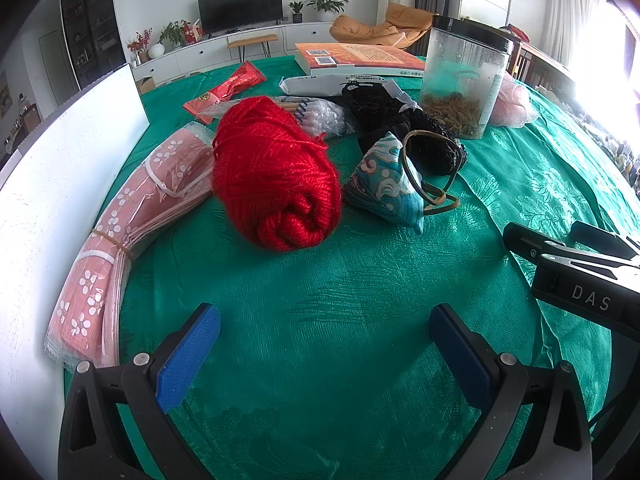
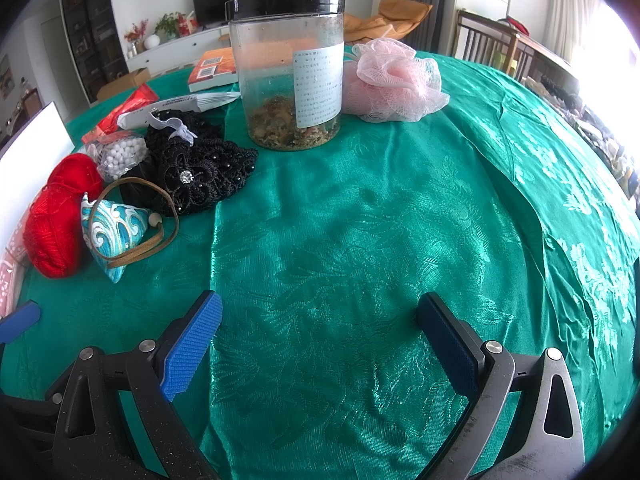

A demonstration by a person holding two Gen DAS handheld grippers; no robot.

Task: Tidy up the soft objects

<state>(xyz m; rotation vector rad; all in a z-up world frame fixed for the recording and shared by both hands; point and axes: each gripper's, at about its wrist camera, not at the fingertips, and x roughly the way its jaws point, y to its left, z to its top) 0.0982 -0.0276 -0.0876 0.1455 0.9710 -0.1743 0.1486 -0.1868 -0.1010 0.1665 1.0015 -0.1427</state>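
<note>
Gaping tongs [image 1: 324, 344], seemingly touching nothing

**Soft goods crowd a green-clothed table**

A ball of red yarn [image 1: 276, 172] sits mid-table beside a blue patterned pouch [image 1: 384, 184]. Pink packaged cloths [image 1: 120, 236] line the tablecloth's [image 1: 320, 292] left edge. The left gripper [image 1: 324, 340] hovers, blue pads [image 1: 188, 356] spread wide.

left gripper [image 1: 324, 344]: black frame, ribbed blue pads, silver screws | right gripper [image 2: 318, 336]: same build (white "DAS" lettering on its side, seen from left wrist)
</note>
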